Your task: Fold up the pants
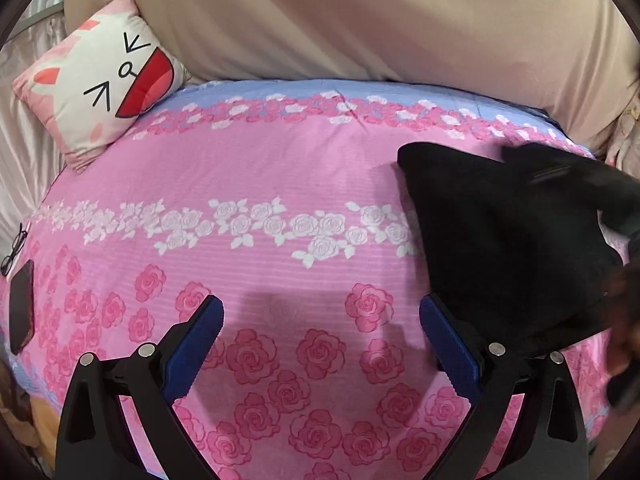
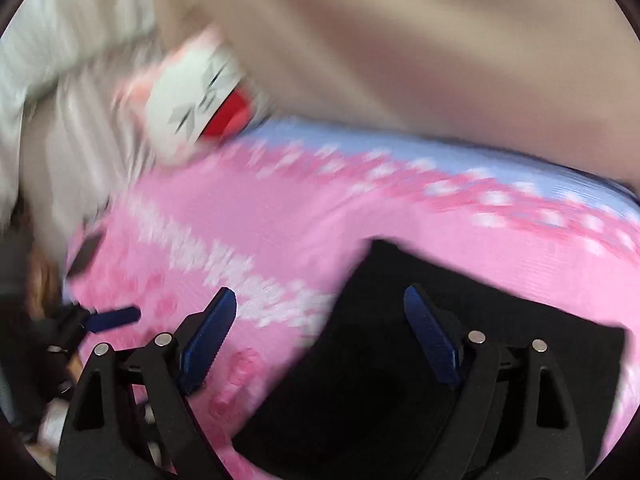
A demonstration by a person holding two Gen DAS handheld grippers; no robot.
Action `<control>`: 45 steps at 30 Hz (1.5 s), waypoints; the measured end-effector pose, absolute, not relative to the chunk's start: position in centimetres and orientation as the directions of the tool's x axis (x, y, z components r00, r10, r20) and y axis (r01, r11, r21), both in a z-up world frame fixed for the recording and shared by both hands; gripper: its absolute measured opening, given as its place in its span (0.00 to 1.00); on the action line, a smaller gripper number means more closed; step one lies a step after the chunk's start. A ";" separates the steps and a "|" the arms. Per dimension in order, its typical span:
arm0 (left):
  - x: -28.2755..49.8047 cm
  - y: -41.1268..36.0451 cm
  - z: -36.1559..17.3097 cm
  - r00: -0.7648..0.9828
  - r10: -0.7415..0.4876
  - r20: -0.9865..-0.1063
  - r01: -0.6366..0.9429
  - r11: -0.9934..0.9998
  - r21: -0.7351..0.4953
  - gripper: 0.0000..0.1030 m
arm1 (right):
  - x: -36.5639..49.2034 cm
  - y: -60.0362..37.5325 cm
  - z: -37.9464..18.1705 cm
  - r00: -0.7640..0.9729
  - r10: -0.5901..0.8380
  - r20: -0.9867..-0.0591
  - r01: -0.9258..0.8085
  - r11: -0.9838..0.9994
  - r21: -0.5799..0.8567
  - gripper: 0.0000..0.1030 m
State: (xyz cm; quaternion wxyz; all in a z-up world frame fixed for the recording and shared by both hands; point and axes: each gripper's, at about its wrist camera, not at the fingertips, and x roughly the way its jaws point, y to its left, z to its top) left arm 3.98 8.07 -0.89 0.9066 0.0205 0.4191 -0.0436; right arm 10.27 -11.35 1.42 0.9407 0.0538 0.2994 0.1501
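Observation:
The black pants (image 1: 508, 248) lie in a folded heap on the right side of the pink rose bedspread (image 1: 260, 184). My left gripper (image 1: 320, 312) is open and empty, just left of the pants' near edge, with its right finger beside the cloth. In the blurred right wrist view, my right gripper (image 2: 320, 304) is open over the pants (image 2: 400, 360), holding nothing. The right gripper shows in the left wrist view only as a dark blur at the right edge (image 1: 624, 312). The left gripper's blue finger (image 2: 116, 316) shows at the left in the right wrist view.
A cat-face cushion (image 1: 104, 76) lies at the bedspread's far left corner. Beige bedding (image 1: 360, 20) is piled along the back. Glasses (image 1: 14, 248) and a dark phone (image 1: 22, 304) lie at the left edge of the bed.

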 end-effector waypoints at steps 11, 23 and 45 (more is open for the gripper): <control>7.2 2.4 -3.0 0.530 -0.249 -0.810 0.201 0.966 -0.165 0.94 | -2.1 -35.0 -4.9 0.718 0.065 -0.693 0.297 0.872 0.389 0.87; 7.6 -0.5 -5.5 0.406 -0.350 -0.844 0.220 0.934 -0.282 0.75 | -1.7 -27.4 -9.6 0.643 0.155 -0.750 -0.008 0.981 0.196 0.82; 2.2 1.9 -3.4 0.259 -0.429 -0.865 0.320 0.883 -0.343 0.38 | -5.3 -32.8 -8.1 0.659 0.264 -0.705 0.055 0.917 0.395 0.31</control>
